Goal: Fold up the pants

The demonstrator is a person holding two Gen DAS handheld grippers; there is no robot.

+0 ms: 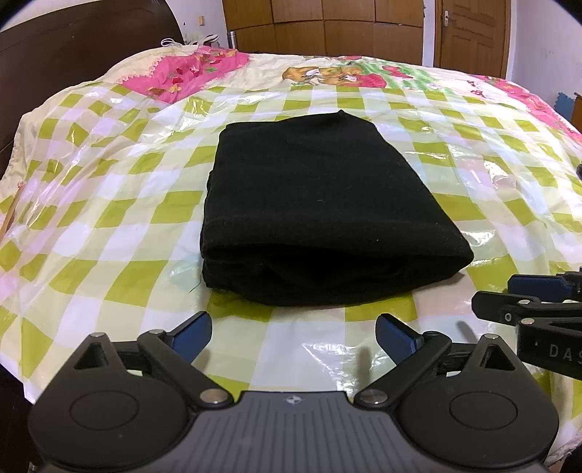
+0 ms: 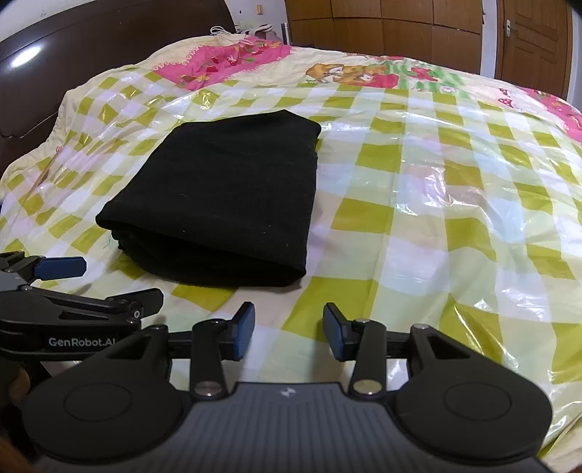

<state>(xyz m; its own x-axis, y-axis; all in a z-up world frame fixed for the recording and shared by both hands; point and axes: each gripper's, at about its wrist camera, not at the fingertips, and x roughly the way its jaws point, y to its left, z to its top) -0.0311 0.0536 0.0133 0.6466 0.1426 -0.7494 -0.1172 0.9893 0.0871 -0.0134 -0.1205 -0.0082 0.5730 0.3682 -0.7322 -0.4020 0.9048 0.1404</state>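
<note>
The black pants (image 1: 313, 203) are lying as a compact folded stack in the middle of the bed, on the clear plastic sheet (image 1: 454, 174) covering the green checked bedspread (image 1: 109, 218). Layered edges are facing the near side, so the folding is looking finished or close to it.

The left gripper (image 1: 294, 333) is hanging just near of the stack's near edge, fingers spread wide, gripping nothing and not touching the cloth. The right gripper (image 2: 289, 329) is sitting near and to the right of the stack, fingers moderately apart, also empty. Each gripper is showing at the edge of the other's view, so they are sitting side by side on the near side.

Both being clear of the cloth and empty is suggesting a release-and-retreat pose, leaving the stack undisturbed. A loose thread seems to be poking out at the stack's near-left corner, though it is too small to be sure.

Headboard (image 2: 91, 54) is standing far left; wooden wardrobe doors (image 1: 327, 25) are standing far behind.
</note>
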